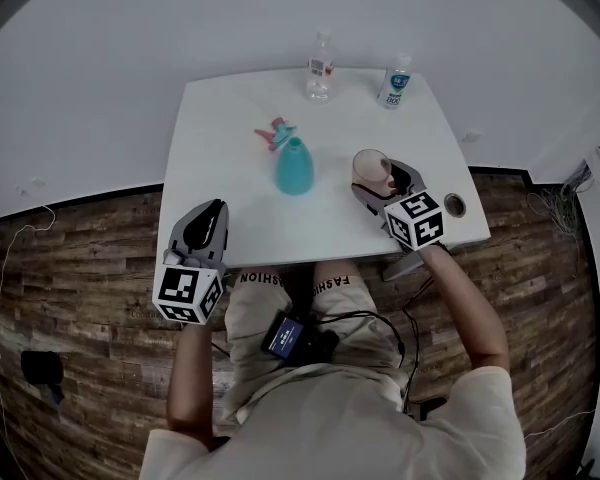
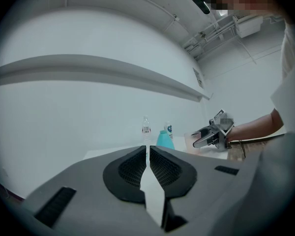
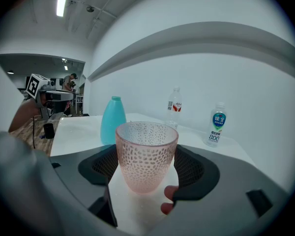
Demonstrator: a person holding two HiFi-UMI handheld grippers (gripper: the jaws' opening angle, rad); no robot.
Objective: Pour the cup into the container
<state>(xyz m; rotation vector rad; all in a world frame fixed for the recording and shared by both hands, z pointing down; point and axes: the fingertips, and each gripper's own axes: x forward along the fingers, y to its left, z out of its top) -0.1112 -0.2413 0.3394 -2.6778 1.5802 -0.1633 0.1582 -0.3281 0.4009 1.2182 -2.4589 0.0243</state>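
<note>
Bench [image 1: 230, 148]: teal container [image 1: 294, 166] stands upright mid-bench. Cup [image 3: 146, 146] is upright to its right, clamped in my right hand-held gripper [image 1: 382, 182], so I reckon the pour goes leftward. Left hand-held gripper [image 2: 148, 156]: jaws together, empty, farther off.

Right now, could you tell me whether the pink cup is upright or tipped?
Upright: the pink cup stands rim-up on the table, gripped by the right gripper.
</note>
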